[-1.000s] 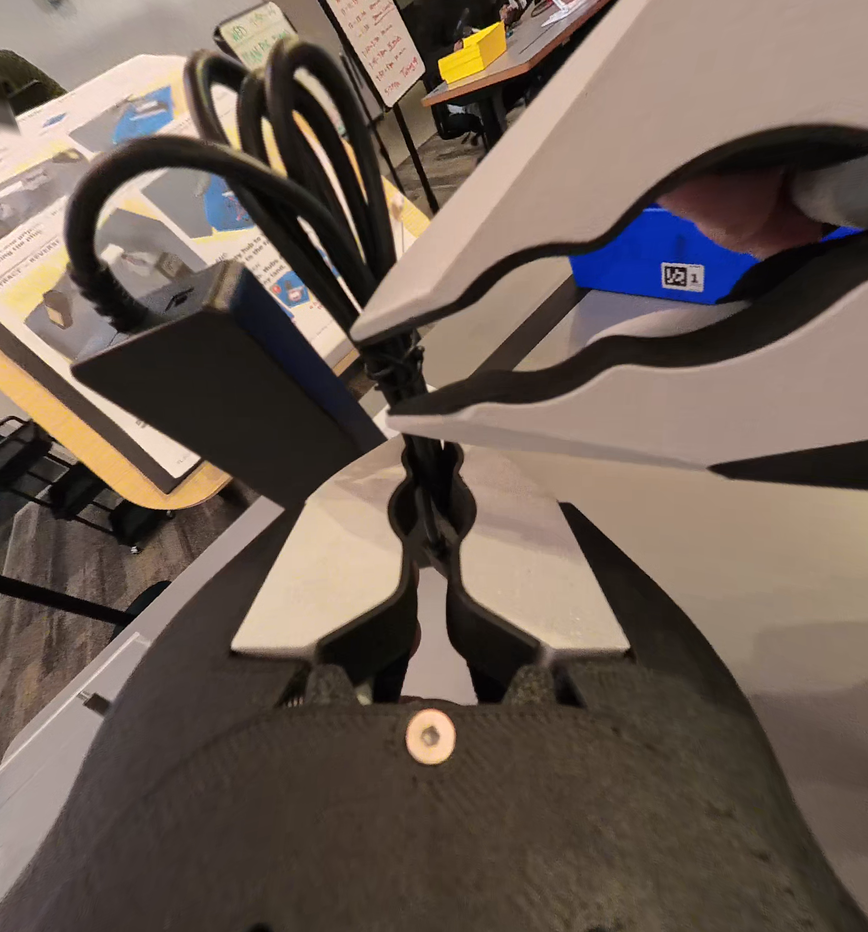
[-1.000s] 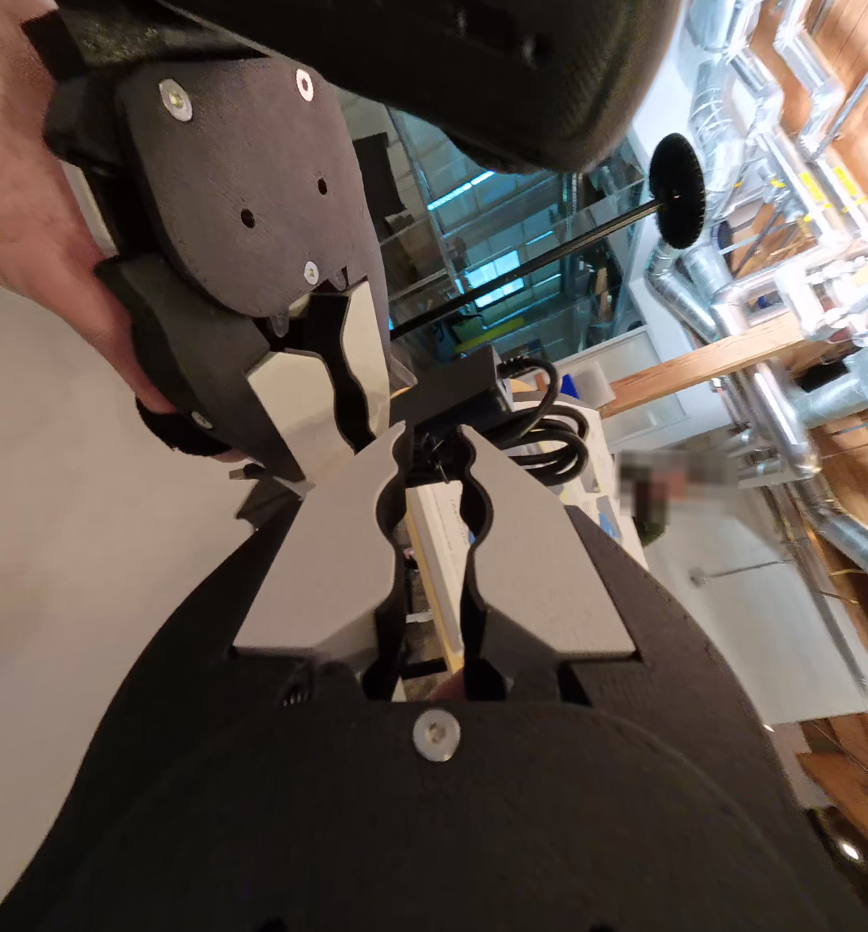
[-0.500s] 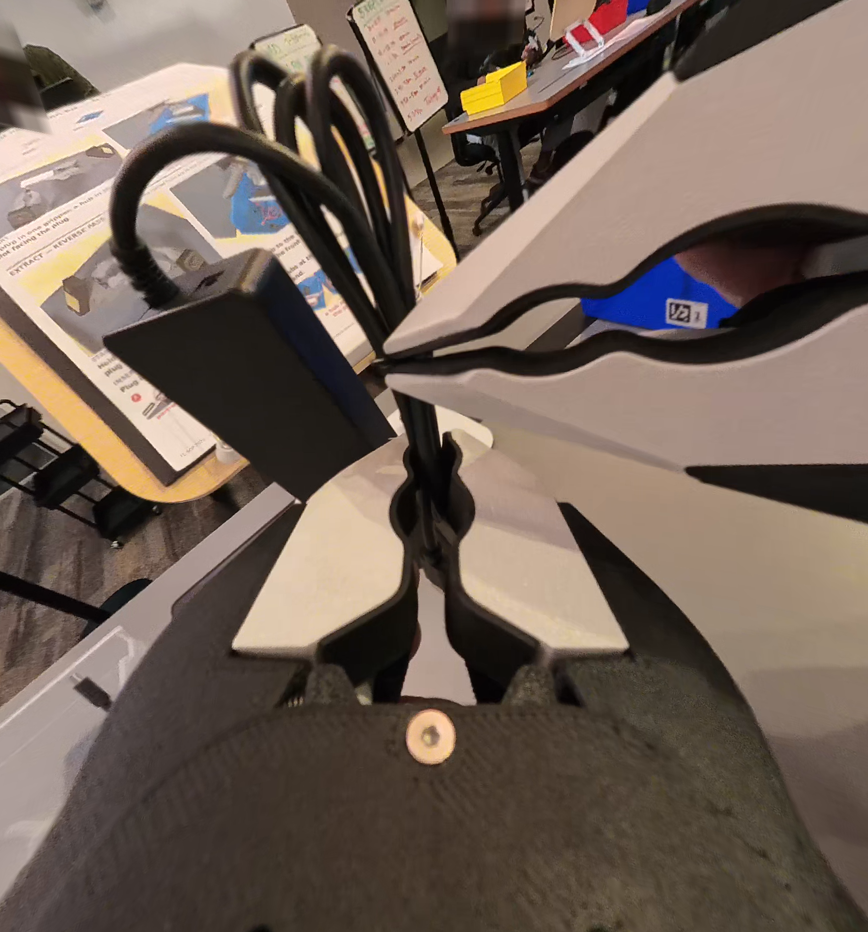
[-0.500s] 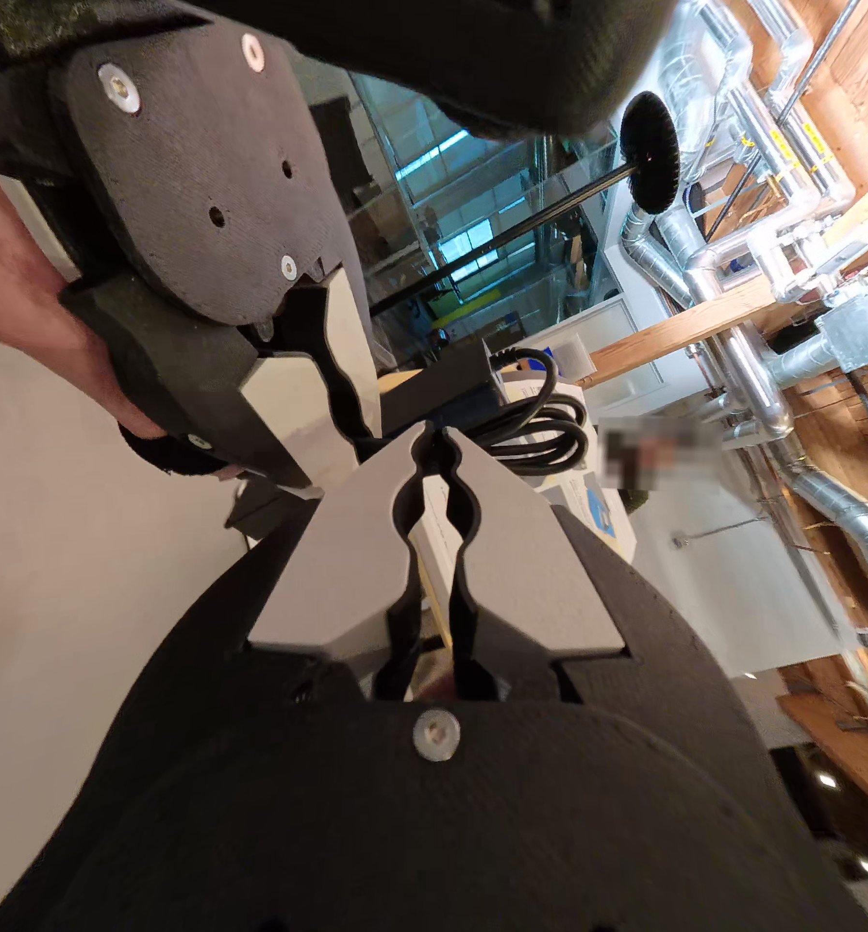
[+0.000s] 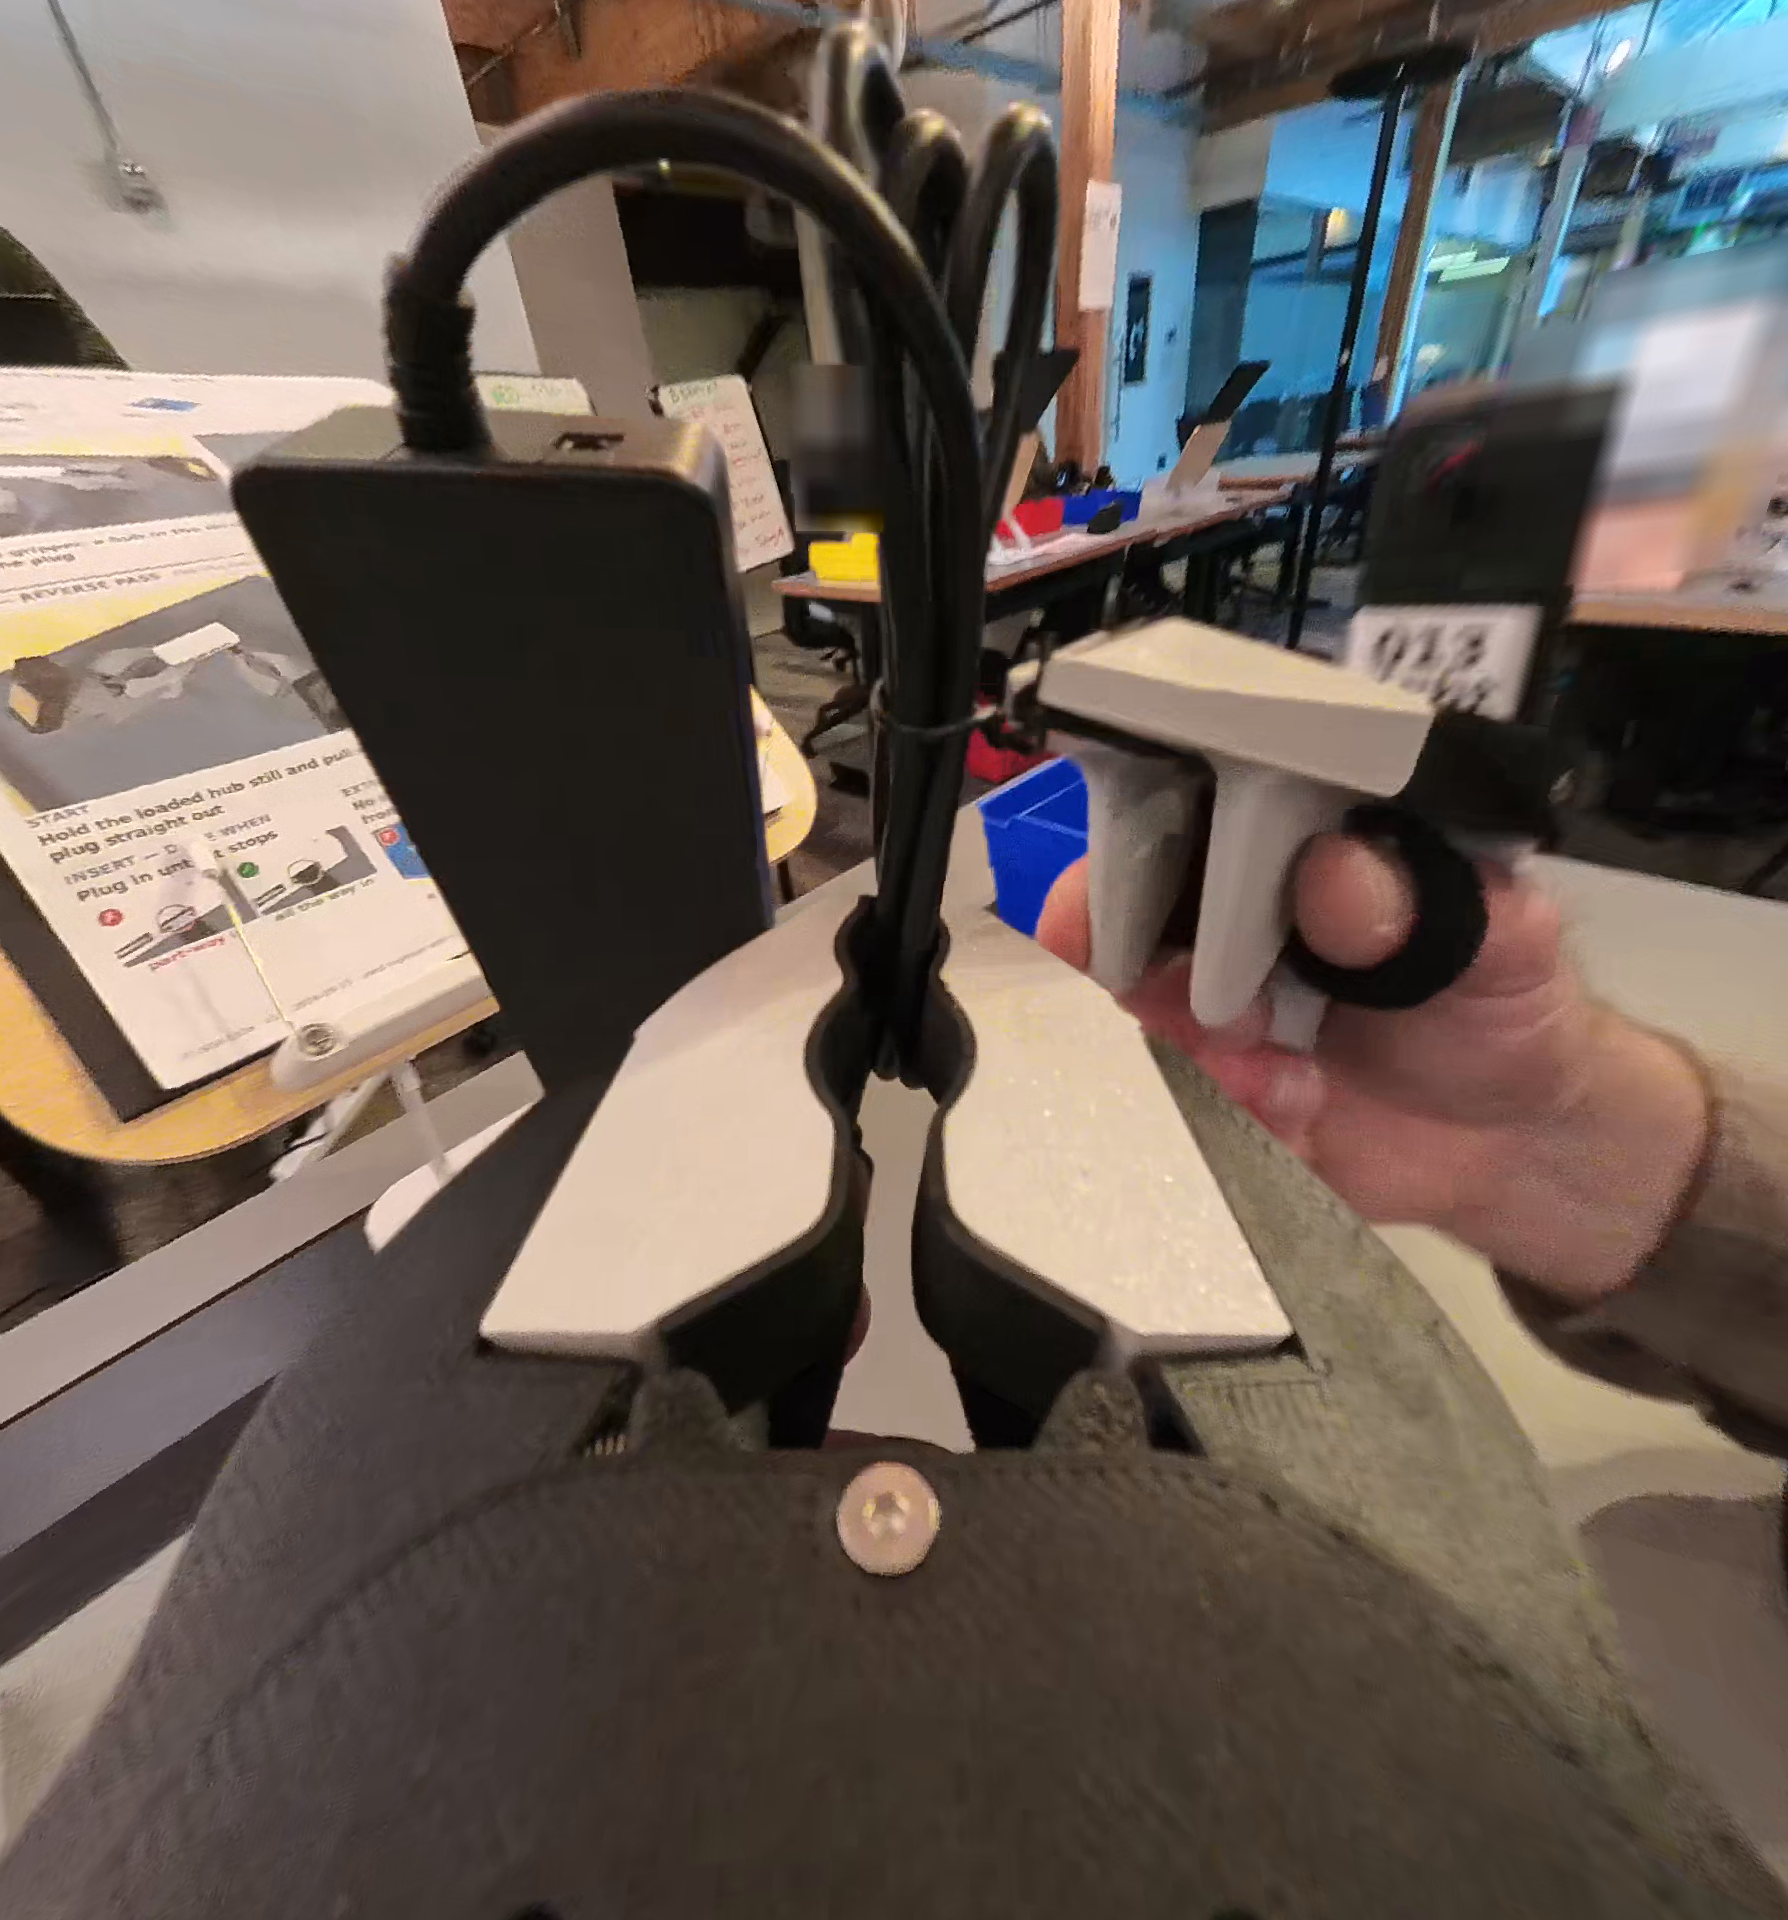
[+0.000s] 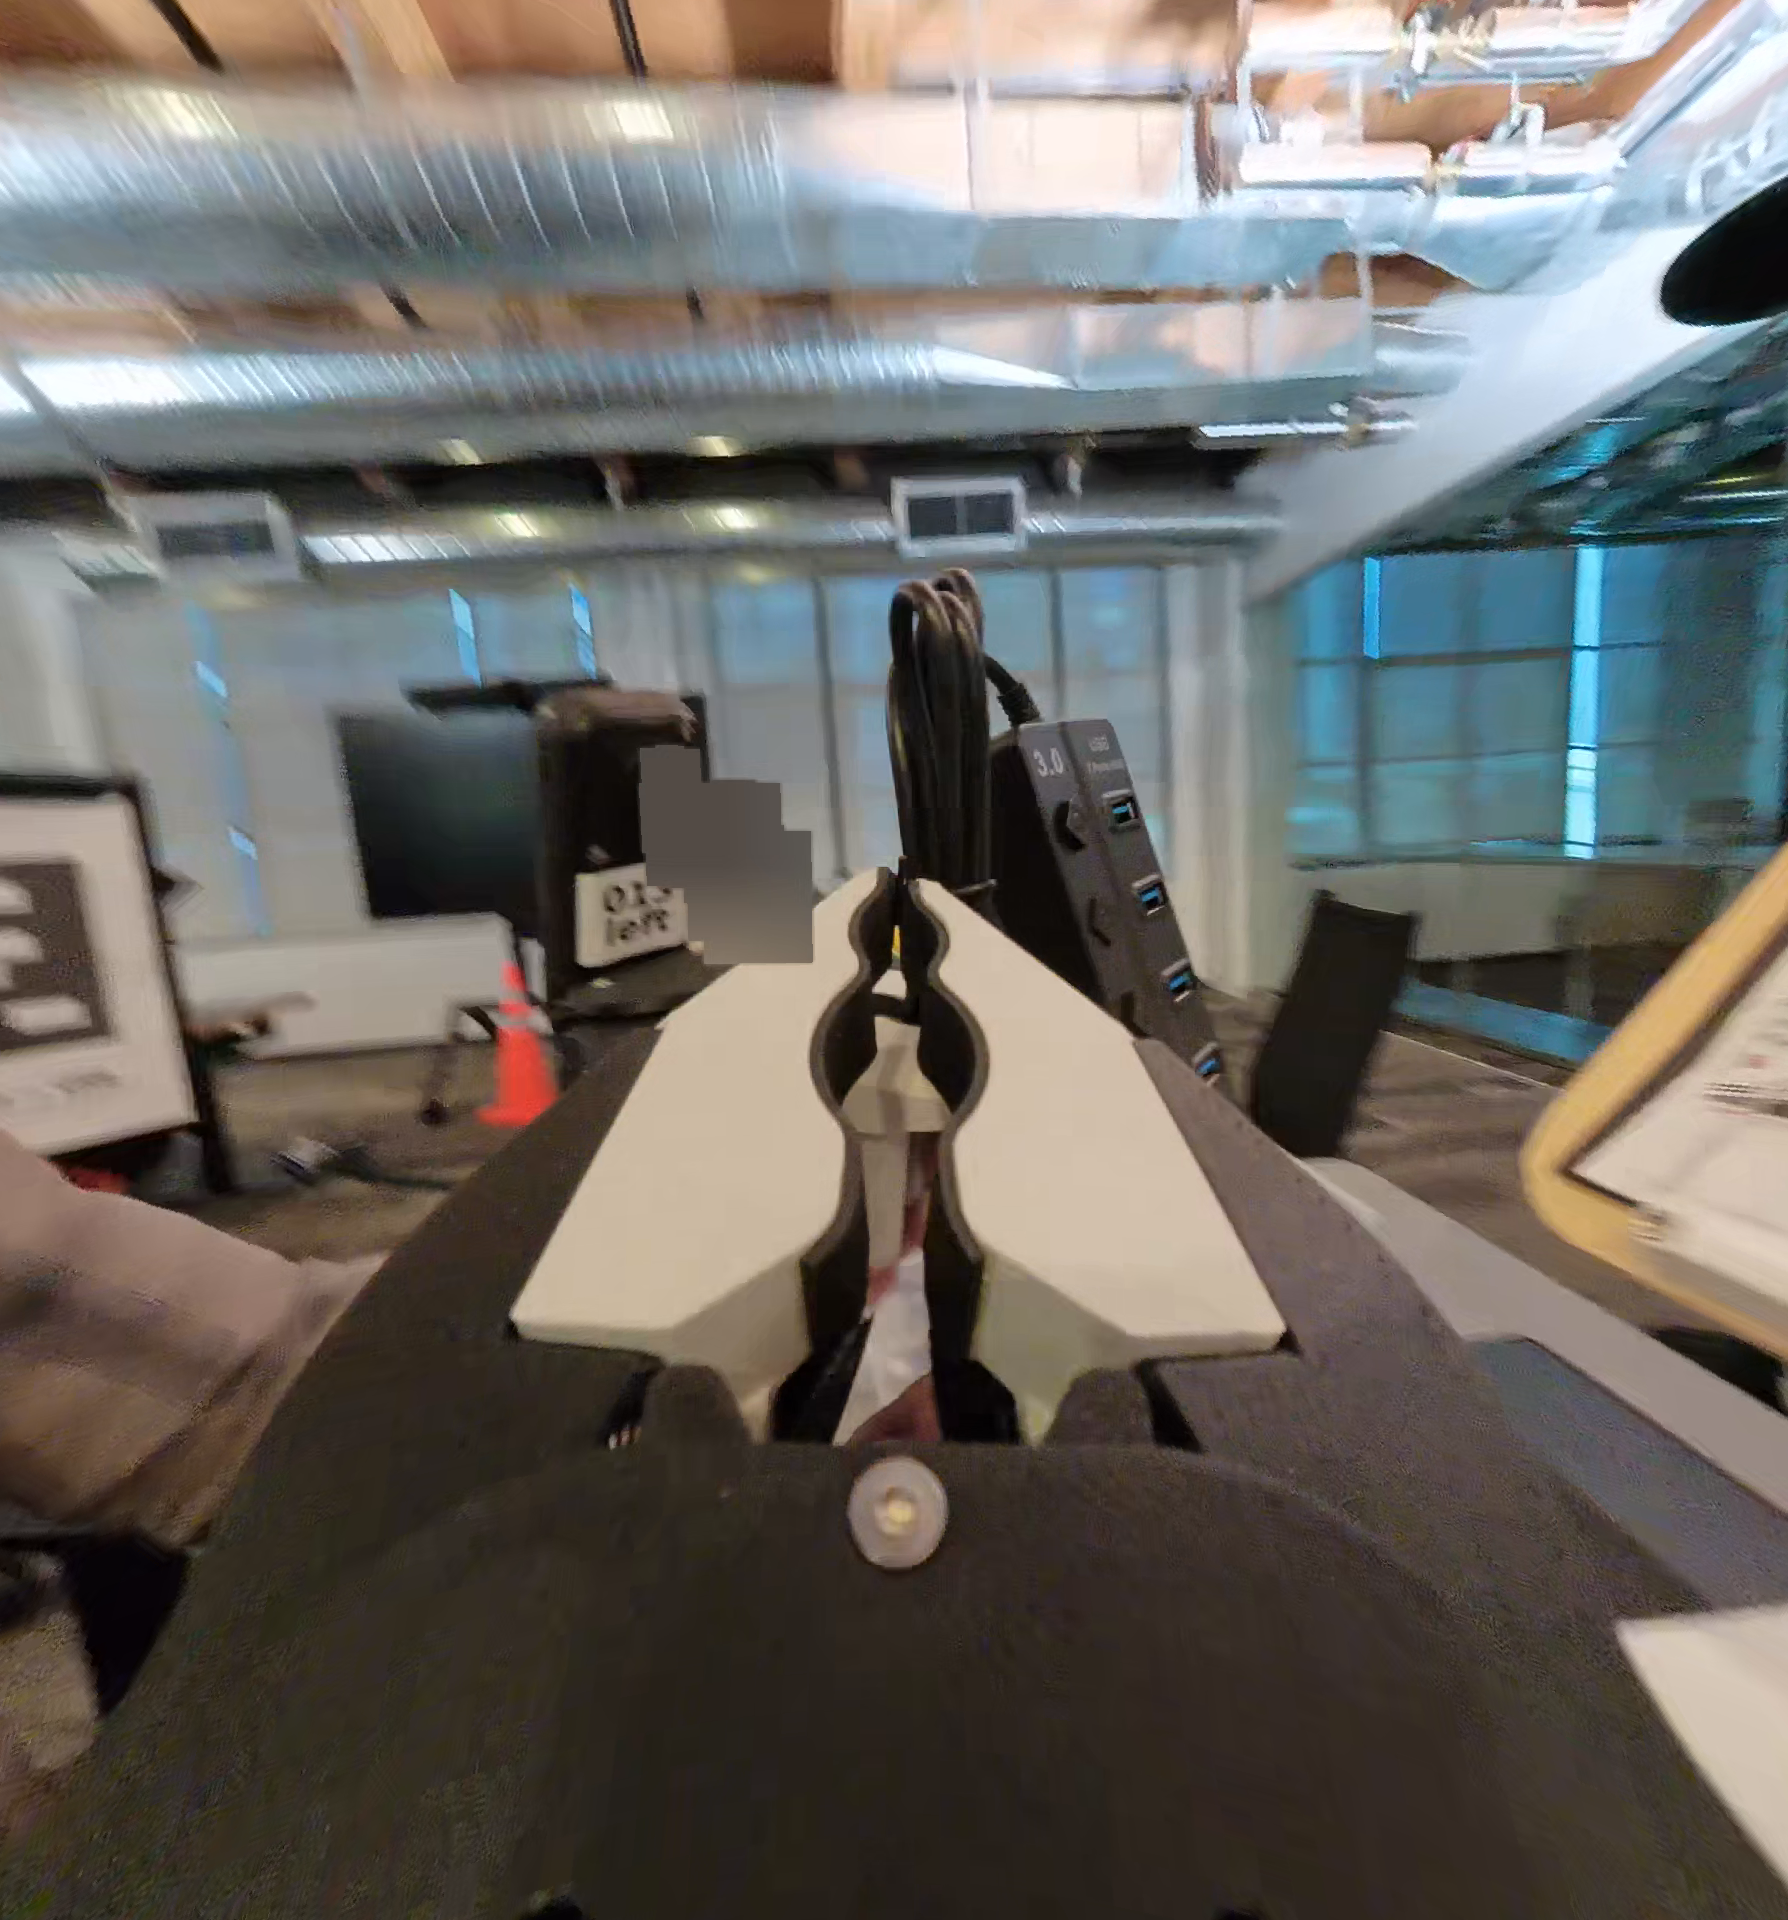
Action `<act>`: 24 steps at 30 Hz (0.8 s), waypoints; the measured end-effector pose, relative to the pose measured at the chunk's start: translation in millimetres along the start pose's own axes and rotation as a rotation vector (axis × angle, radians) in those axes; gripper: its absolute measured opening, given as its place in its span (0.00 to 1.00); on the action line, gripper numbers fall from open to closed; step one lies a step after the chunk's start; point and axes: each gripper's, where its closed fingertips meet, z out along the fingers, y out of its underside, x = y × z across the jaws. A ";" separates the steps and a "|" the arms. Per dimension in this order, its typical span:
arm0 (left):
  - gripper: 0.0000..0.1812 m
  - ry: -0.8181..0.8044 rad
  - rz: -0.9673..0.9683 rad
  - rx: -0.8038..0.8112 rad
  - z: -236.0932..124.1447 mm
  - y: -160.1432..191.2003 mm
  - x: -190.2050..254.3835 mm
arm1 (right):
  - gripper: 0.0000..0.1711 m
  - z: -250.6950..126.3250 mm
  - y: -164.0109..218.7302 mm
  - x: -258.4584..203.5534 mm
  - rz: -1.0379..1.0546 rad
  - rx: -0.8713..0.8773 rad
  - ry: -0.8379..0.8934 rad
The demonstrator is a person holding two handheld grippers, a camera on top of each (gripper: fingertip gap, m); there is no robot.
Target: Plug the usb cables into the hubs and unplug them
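The left gripper (image 5: 895, 997) has its two pale fingers closed on a bundle of black cable (image 5: 921, 665), pinching it in the notch near the fingertips. The cable rises straight up out of the claw, is cinched by a thin tie just above the tips, then loops over the top and runs down into the end of a black USB hub (image 5: 516, 727). The hub hangs just beside the claw's left finger, upright, its plain back toward this camera.

To the right of the left claw, close by but apart, a hand (image 5: 1389, 1039) holds the right gripper (image 5: 1160, 675), seen side-on with its tips just short of the cable bundle.

In the right wrist view, the right gripper (image 6: 898, 894) has its fingers drawn together at the tips. Something thin and dark sits between them, perhaps a cable or plug, but motion blur leaves that uncertain. Beyond its tips stands the same cable (image 6: 937, 727), and just right of it the hub (image 6: 1118, 894), showing a column of blue-lined ports and small round buttons.

No plug appears seated in any port, so this looks like the lead-up to an insertion. The next move probably calls for keeping the hub steady, lining a plug up square with a port, and pushing straight in.

Behind the left claw, to its left, an instruction sheet (image 5: 194, 810) lies on a wooden board; a blue bin (image 5: 1035, 852) sits behind to the right.
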 end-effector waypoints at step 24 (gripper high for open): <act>0.03 -0.308 0.318 0.096 -8.9 -12.4 -28.4 | 0.14 16.8 10.3 6.9 -0.098 -0.169 0.222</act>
